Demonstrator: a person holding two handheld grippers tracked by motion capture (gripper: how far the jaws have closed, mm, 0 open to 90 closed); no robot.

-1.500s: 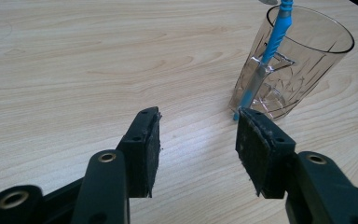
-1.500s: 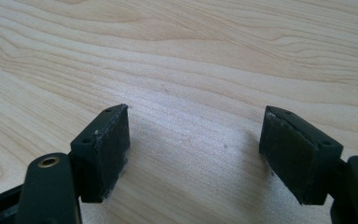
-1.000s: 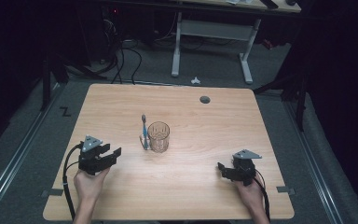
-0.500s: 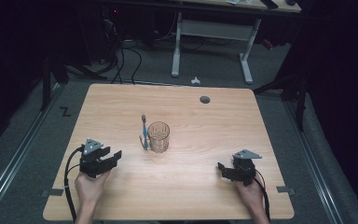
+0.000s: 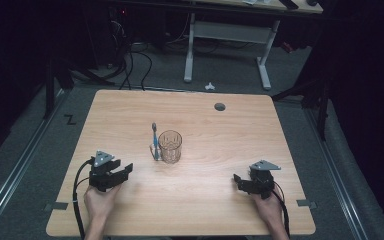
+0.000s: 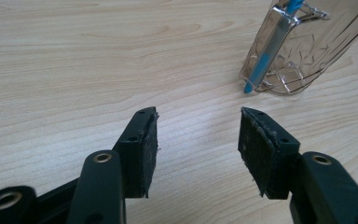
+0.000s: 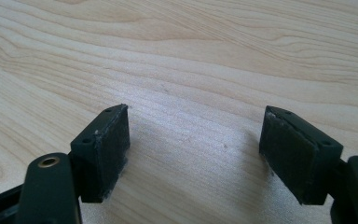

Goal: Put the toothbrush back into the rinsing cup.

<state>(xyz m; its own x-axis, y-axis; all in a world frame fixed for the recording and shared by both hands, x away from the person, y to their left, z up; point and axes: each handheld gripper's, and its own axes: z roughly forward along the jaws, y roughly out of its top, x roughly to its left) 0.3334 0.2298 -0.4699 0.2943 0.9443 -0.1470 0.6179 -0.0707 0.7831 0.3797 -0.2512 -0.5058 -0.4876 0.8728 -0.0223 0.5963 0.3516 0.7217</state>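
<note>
While both grippers rest near the table's (image 5: 130, 107) front edge, the glass (image 5: 170, 146) stands upright at mid-table, a toothbrush (image 5: 154, 142) propped upright just beside it on its left. Left gripper (image 5: 122, 172): jaws spread, empty, aimed forward and to the right at the glass, bare wood between. Right gripper (image 5: 239, 181): jaws spread, empty, well apart from the glass. Judged nearer: the left. Toothbrush and glass lie close together, so a grasp of either may knock the other.
</note>
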